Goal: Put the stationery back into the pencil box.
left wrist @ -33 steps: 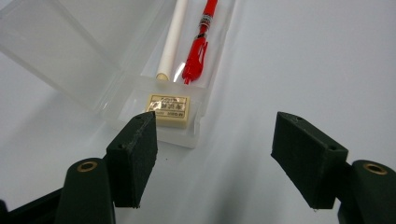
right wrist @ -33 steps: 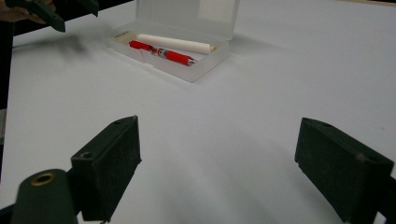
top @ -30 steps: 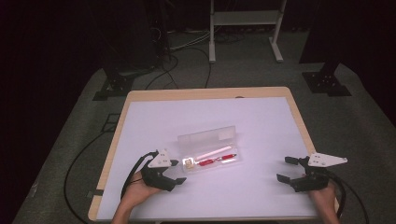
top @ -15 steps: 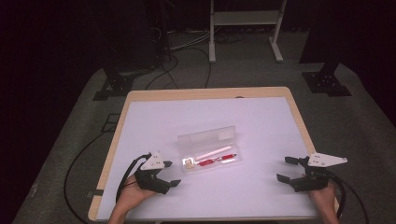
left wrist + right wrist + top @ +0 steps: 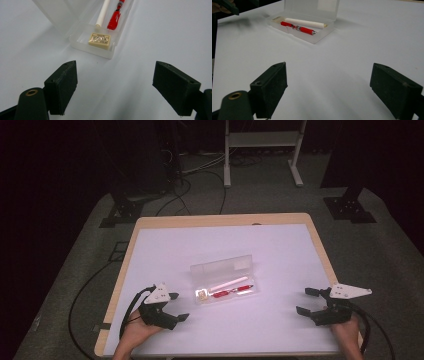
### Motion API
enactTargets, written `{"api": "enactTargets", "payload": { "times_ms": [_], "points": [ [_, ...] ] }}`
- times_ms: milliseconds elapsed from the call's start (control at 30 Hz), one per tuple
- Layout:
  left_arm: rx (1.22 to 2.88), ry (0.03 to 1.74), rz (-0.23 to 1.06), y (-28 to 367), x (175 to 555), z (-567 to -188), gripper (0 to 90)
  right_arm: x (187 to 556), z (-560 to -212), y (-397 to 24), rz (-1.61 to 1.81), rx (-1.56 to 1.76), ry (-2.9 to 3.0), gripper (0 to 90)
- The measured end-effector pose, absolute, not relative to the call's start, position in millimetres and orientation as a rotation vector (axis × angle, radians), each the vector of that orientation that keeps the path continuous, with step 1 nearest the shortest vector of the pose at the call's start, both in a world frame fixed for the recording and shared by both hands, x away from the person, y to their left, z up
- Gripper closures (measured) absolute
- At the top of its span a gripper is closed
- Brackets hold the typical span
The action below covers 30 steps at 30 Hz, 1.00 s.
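Since a second ago, your left gripper [image 5: 180,306] has drawn back a little from the case toward the table's near edge, and its jaws have just been opening; they now stand spread with only bare table between them. The clear plastic case [image 5: 226,280], a long rectangular box with its lid open, lies at your left gripper's 2 o'clock, near mid-table. Inside, a cream rectangular eraser [image 5: 99,40] in glossy wrap sits at the case's left end; its printing is too small to read. Beside it lie a smooth white stick [image 5: 228,284] and a red pen [image 5: 232,291], side by side. The table [image 5: 200,245] is matte white with a pale wood rim. Your right gripper [image 5: 306,301], at the case's 4 o'clock, is spread too, holding nothing.
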<state>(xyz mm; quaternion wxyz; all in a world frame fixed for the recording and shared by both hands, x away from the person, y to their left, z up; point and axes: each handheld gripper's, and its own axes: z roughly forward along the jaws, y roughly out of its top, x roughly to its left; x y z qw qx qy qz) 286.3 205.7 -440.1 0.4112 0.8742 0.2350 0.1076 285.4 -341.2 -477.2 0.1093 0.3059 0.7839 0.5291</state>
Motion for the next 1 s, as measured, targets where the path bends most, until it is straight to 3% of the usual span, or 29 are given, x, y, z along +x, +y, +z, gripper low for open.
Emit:
{"api": "enactTargets", "payload": {
  "times_ms": [1000],
  "points": [
    [2.151,0.678,0.327,233,273,-443,17.2,286,-477,-341,1.557,0.909,2.3,13.4]
  ]
}}
